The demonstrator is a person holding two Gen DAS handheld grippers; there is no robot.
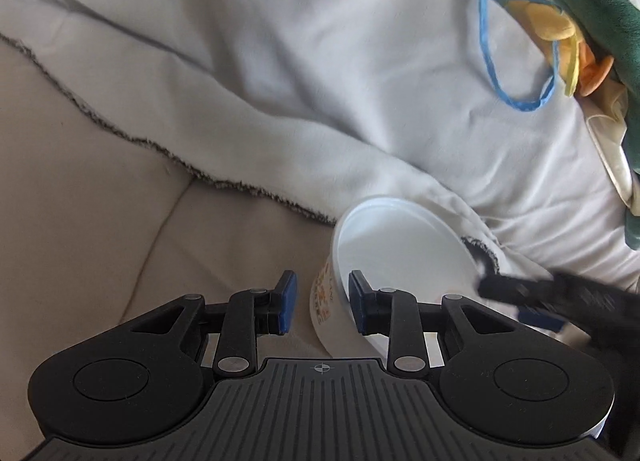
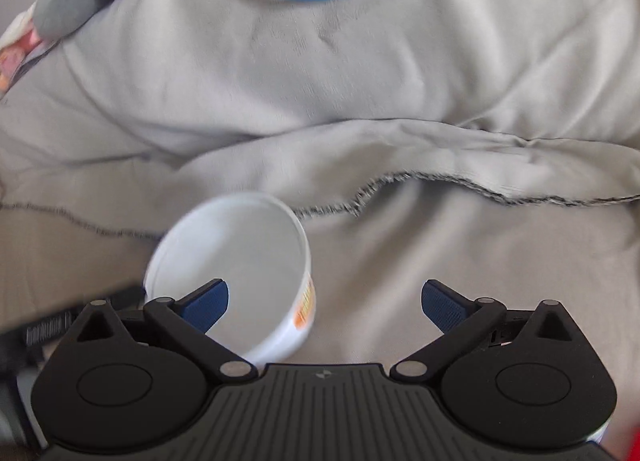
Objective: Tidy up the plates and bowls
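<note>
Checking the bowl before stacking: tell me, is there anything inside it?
No, the right wrist view shows the white bowl with a bare, empty interior.

This is a home, a living room or bedroom corner with soft furniture. A beige upholstered sofa cushion with a stitched seam (image 1: 100, 221) fills the lower left of the left wrist view. Over it, from 9 to 3 o'clock, lies a rumpled pale grey fleece blanket with a dark fuzzy edge (image 1: 300, 81). At 2 o'clock sit a yellow-and-orange plush toy (image 1: 556, 21) and a green plush fabric piece (image 1: 604, 25), with a blue cord loop (image 1: 516, 103) beside them. In the right wrist view, a grey-and-white soft toy (image 2: 68, 9) rests at 10 o'clock.
</note>
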